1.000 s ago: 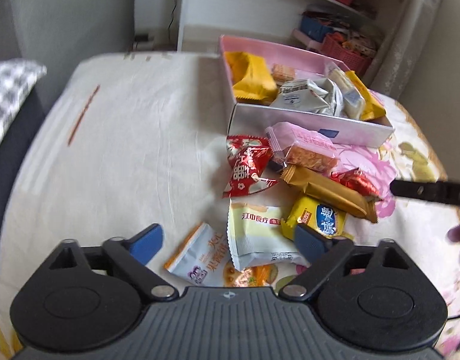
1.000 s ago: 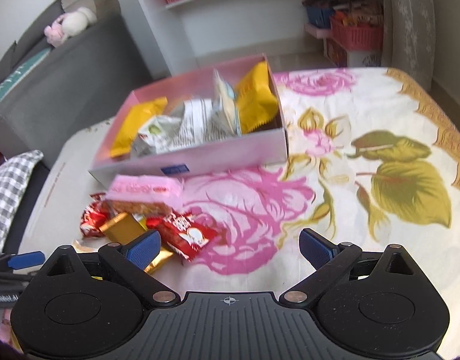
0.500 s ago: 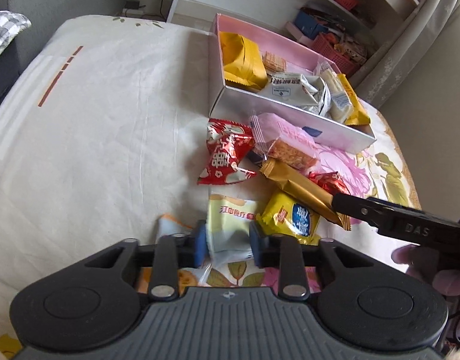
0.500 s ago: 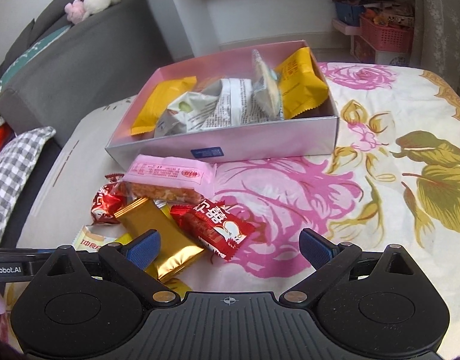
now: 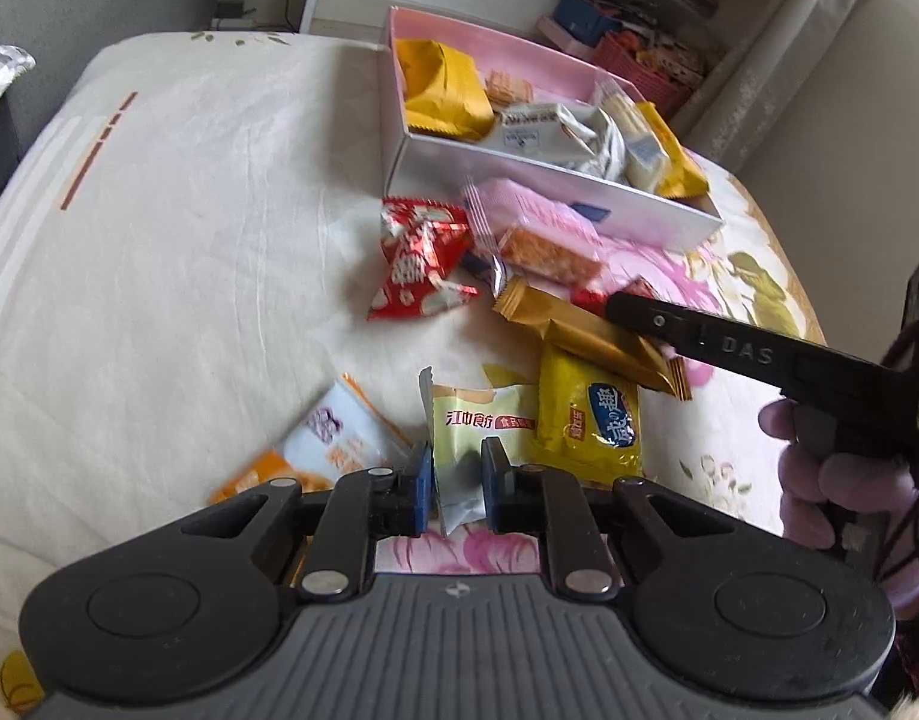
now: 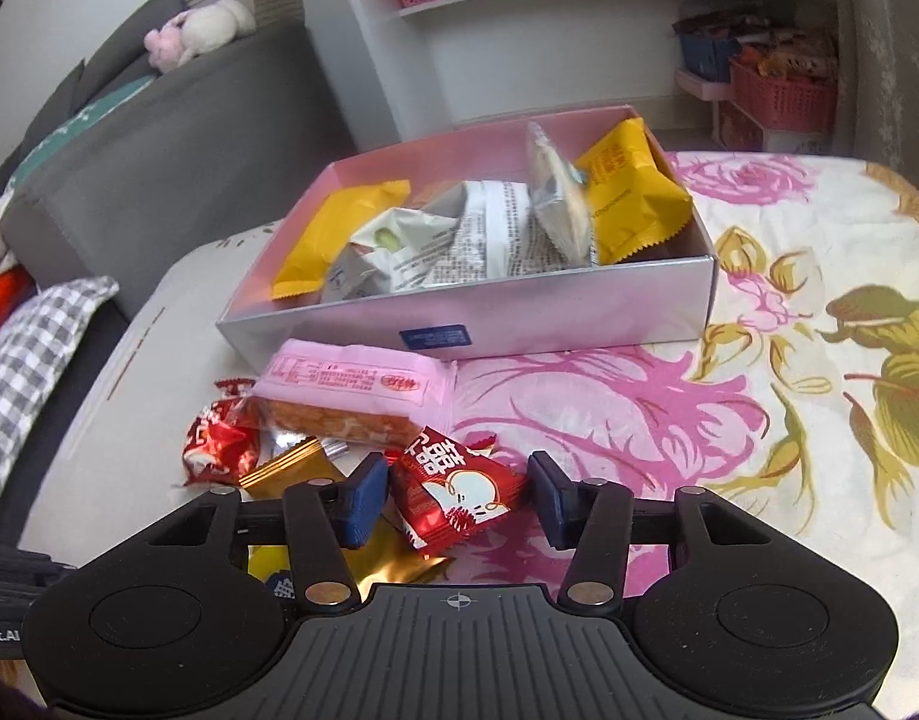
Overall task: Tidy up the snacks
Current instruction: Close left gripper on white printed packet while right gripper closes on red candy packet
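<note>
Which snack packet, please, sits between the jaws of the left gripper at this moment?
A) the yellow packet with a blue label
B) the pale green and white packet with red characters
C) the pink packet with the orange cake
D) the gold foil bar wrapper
B: in the left wrist view the left gripper has its jaws closed on the lower end of the pale green and white packet with red characters, while the other packets lie apart from the jaws.

"DAS" stands on the black right gripper arm (image 5: 753, 354); "bot.AI" on the black bar (image 6: 0, 636) left of the right gripper
</note>
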Demonstrator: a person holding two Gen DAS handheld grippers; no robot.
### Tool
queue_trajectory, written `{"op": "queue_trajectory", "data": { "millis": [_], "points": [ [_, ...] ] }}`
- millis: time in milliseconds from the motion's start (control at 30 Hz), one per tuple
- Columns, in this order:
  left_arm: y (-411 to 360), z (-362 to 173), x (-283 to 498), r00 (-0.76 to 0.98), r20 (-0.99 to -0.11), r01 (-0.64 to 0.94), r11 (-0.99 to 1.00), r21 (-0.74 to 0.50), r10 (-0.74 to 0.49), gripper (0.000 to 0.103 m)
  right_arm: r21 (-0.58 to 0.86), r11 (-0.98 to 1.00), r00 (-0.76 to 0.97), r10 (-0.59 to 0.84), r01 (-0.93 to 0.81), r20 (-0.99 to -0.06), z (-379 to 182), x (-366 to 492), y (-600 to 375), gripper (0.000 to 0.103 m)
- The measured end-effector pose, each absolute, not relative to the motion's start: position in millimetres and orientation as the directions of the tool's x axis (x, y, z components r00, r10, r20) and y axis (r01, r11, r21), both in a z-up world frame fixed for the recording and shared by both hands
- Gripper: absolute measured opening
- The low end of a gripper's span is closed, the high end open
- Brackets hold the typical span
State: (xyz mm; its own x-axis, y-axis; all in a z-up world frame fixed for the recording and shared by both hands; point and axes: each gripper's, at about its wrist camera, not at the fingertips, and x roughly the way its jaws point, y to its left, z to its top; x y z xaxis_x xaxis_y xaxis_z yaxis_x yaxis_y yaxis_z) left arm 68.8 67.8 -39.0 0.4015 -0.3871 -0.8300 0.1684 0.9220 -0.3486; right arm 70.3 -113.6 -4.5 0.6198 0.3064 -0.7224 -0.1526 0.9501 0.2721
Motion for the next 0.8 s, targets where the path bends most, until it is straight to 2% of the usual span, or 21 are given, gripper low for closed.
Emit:
{"op": "queue_trajectory", "data": {
  "millis": [100, 400, 633, 800],
  "points": [
    [68.6, -39.1, 62.8, 0.385, -0.833, 0.189, 0.917, -0.352, -0.399, 0.015, 0.236, 0.952, 0.625, 0.305, -0.193, -0.719, -1.6, 62.4, -113.8, 0.043],
    [71.8, -38.9, 51.9, 0.344, -0.844, 0.232, 0.908, -0.348, -0.411, 0.015, 0.255, 0.952, 0.605, 0.305, -0.17, -0.736, 2.8, 51.0, -146.7, 0.043],
    [67.6, -37.8, 43.8, 0.33, -0.87, 0.318, 0.911, -0.262, -0.366, 0.018, 0.225, 0.961, 0.559, 0.277, -0.162, -0.782, 7.5, 42.5, -162.0, 0.043],
    [63.2, -33.6, 38.6, 0.344, -0.873, 0.41, 0.892, -0.191, -0.345, 0.033, 0.196, 0.964, 0.513, 0.263, -0.182, -0.817, 12.9, 33.5, -162.1, 0.046]
  ]
}}
